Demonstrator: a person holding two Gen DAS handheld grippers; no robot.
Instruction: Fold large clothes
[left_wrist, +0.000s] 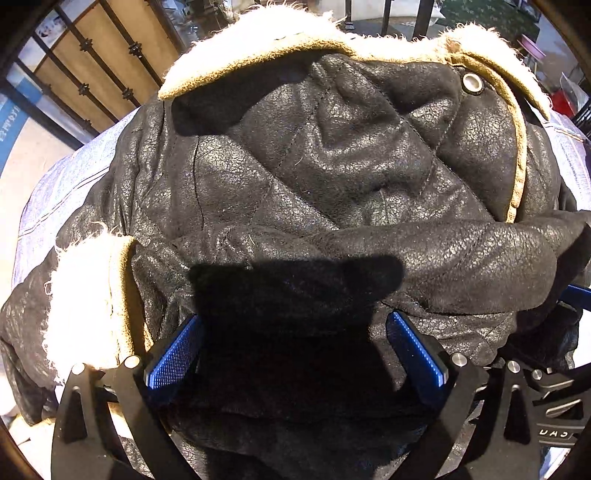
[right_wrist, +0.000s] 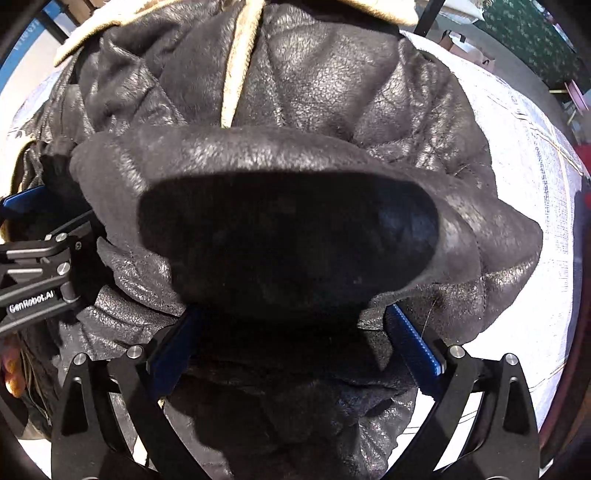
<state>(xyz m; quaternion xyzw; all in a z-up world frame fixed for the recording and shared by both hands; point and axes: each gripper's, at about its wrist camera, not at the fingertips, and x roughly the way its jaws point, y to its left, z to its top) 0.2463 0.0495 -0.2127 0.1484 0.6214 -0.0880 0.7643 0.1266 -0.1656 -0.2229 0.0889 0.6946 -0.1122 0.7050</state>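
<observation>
Readable text: "GenRobot.AI" in white on the left claw's (right_wrist: 22, 236) body at the left edge of the right wrist view; mirrored partial letters, roughly "DAS", on the black body at the lower right of the left wrist view, rest unreadable. Blue sign (left_wrist: 9, 122) at far left has writing too blurred to read. Jacket (left_wrist: 314, 177), black cracked leather with cream fleece collar (left_wrist: 258, 40), fleece cuff (left_wrist: 85, 302) and a metal snap (left_wrist: 473, 83), lies bunched on a pale printed cloth (right_wrist: 524, 206) over the desk, filling most of both views. Left claw (left_wrist: 295, 347) wide, blue pads (left_wrist: 173, 350) apart over shadowed leather, not pressing it. Right claw (right_wrist: 295, 343) also wide, a thick jacket fold (right_wrist: 288, 236) bulging just ahead of its pads, no squeeze visible. Jacket's right edge stops short of the cloth's edge, bare cloth there gives free room. Left side tight: the claws sit close together. Behind, dark railing (left_wrist: 85, 48) and tan panels; green patterned carpet (right_wrist: 532, 33) at top right.
</observation>
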